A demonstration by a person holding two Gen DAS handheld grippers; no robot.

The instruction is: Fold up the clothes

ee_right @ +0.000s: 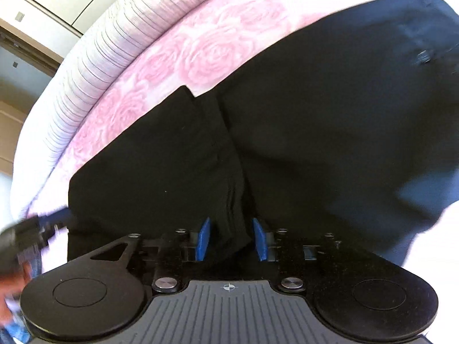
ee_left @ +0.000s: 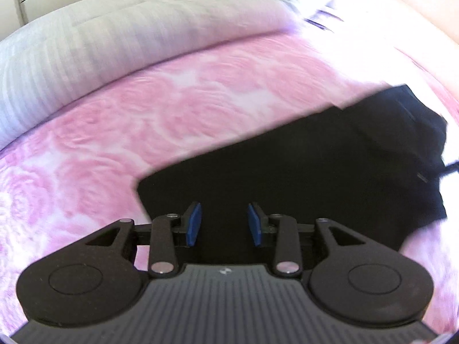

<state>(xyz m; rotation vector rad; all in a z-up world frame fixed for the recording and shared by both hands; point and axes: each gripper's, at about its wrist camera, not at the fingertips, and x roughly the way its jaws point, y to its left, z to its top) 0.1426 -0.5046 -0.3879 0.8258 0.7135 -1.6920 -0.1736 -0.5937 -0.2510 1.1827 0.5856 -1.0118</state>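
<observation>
A black garment (ee_right: 301, 132), seemingly trousers with a button near the waist, is lying on a pink rose-print bedspread (ee_left: 178, 109), and the work looks to be somewhere in the middle of a fold, with one layer already lying over another.

The right gripper (ee_right: 231, 239) is pointing down at the cloth with its blue pads (ee_right: 203, 239) parted. A raised ridge of black fabric is running straight up from between the jaws, yet whether the pads are pressing on it cannot be told; a gap is showing on each side of it, so it reads as released around the fold rather than clenched.

The left gripper (ee_left: 225, 224) is hovering over the near corner of the garment with its jaws apart and nothing between them, only flat dark cloth lying beyond.

The next move is probably calling for each gripper to close on an edge of the same layer, so that the cloth travels evenly and the layer beneath is not dragged along.

The right wrist view is showing the overlapped seam ahead and the left gripper, blurred, low on its left edge. The left wrist view is showing instead the garment's squared corner just left of its jaws and a striped pale quilt (ee_left: 114, 46) far ahead
</observation>
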